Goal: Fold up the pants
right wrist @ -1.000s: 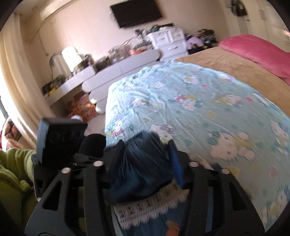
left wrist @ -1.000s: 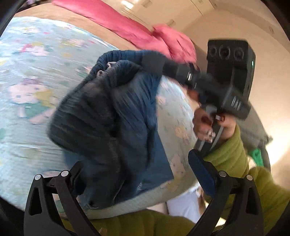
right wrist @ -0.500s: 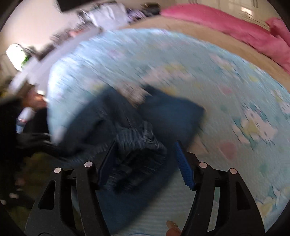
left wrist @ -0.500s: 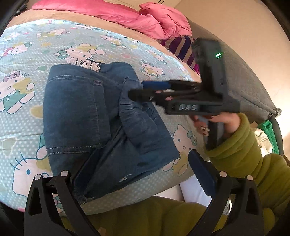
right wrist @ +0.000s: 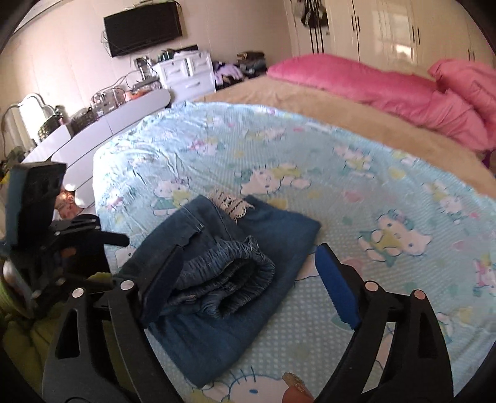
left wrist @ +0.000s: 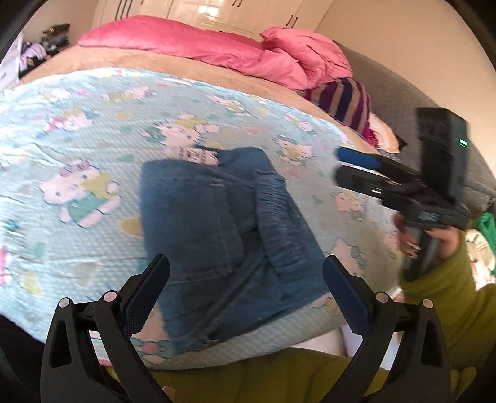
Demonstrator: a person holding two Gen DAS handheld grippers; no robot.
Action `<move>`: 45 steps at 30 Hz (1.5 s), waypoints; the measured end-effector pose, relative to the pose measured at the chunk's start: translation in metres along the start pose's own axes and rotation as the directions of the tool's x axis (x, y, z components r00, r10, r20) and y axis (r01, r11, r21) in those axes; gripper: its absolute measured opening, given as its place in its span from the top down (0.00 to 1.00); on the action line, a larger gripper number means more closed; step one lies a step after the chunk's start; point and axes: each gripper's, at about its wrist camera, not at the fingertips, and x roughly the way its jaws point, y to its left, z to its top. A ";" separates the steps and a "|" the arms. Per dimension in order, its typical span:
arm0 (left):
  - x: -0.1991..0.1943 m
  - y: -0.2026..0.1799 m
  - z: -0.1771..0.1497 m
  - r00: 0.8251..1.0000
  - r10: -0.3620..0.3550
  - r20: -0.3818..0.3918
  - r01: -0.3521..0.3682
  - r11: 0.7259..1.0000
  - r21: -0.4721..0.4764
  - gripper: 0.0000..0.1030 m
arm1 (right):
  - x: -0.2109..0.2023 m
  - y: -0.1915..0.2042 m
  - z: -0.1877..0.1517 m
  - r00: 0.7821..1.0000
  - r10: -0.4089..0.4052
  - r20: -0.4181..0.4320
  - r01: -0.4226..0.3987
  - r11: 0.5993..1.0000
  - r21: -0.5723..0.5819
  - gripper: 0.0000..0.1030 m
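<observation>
Bedroom walls are pale; at far left of the right wrist view you have a curved white vanity counter [right wrist: 102, 124], then one wall-mounted black TV [right wrist: 142, 28], one white drawer unit [right wrist: 189, 76], and glossy wardrobe doors [right wrist: 396, 34] at right. No writing anywhere reads clearly; the print on the other tool's body is too blurred to make out. Your bed carries a light blue sheet [left wrist: 77, 130] printed with cartoon cats, a tan blanket [right wrist: 325, 102] behind it and a pink duvet [left wrist: 217, 46] beyond. One pair of denim pants [left wrist: 217, 226] lies folded near the bed's near edge, white lace trim showing at its far end. Your left tool [left wrist: 246, 276] stands spread wide over the pants, gripping nothing. Your right tool [right wrist: 249, 279] is opening, its pads clear of the bunched waistband between them.
</observation>
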 end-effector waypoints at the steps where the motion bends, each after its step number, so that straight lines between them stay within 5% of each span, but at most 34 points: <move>1: -0.002 0.001 0.002 1.000 0.018 0.004 -0.018 1.000 0.005 0.04 | -0.004 0.001 0.000 1.000 -0.004 0.009 0.004 1.000 -0.003 0.19; 10: -0.007 0.005 0.019 0.993 0.111 0.039 -0.112 0.993 0.020 0.04 | -0.039 0.031 -0.020 1.000 0.007 0.028 -0.003 0.989 -0.146 0.19; 20: 0.009 0.025 0.036 0.983 0.185 0.017 -0.185 0.983 0.008 0.04 | -0.013 0.087 -0.048 0.988 0.133 -0.082 -0.150 0.954 -0.258 0.19; 29: 0.038 0.065 0.057 0.993 0.114 -0.039 -0.118 0.985 -0.127 0.04 | 0.014 0.129 -0.057 0.984 0.123 -0.129 -0.166 0.895 -0.413 0.25; 33: 0.050 0.061 0.062 0.992 0.122 -0.044 -0.126 0.988 -0.086 0.05 | 0.027 0.141 -0.053 0.985 0.104 -0.140 -0.160 0.858 -0.488 0.25; 36: 0.058 0.056 0.058 0.994 0.099 -0.056 -0.102 0.993 -0.063 0.10 | 0.043 0.148 -0.051 0.982 0.083 -0.170 -0.165 0.818 -0.551 0.36; 38: 0.067 0.057 0.056 0.994 0.083 -0.076 -0.088 0.994 -0.063 0.30 | 0.056 0.153 -0.052 0.982 0.049 -0.183 -0.151 0.785 -0.601 0.41; 39: 0.071 0.058 0.054 0.993 0.078 -0.084 -0.084 0.994 -0.066 0.31 | 0.059 0.155 -0.053 0.982 0.046 -0.185 -0.152 0.774 -0.615 0.49; 41: 0.076 0.060 0.052 0.992 0.088 -0.085 -0.093 0.994 -0.061 0.30 | 0.069 0.156 -0.057 0.959 0.098 -0.267 -0.248 0.748 -0.616 0.83; 42: 0.078 0.061 0.051 0.992 0.086 -0.087 -0.092 0.994 -0.063 0.30 | 0.068 0.157 -0.059 0.952 0.111 -0.285 -0.271 0.740 -0.616 0.89; 45: 0.079 0.063 0.050 0.994 0.074 -0.084 -0.080 0.994 -0.072 0.29 | 0.054 0.159 -0.066 0.945 0.128 -0.302 -0.299 0.715 -0.632 0.89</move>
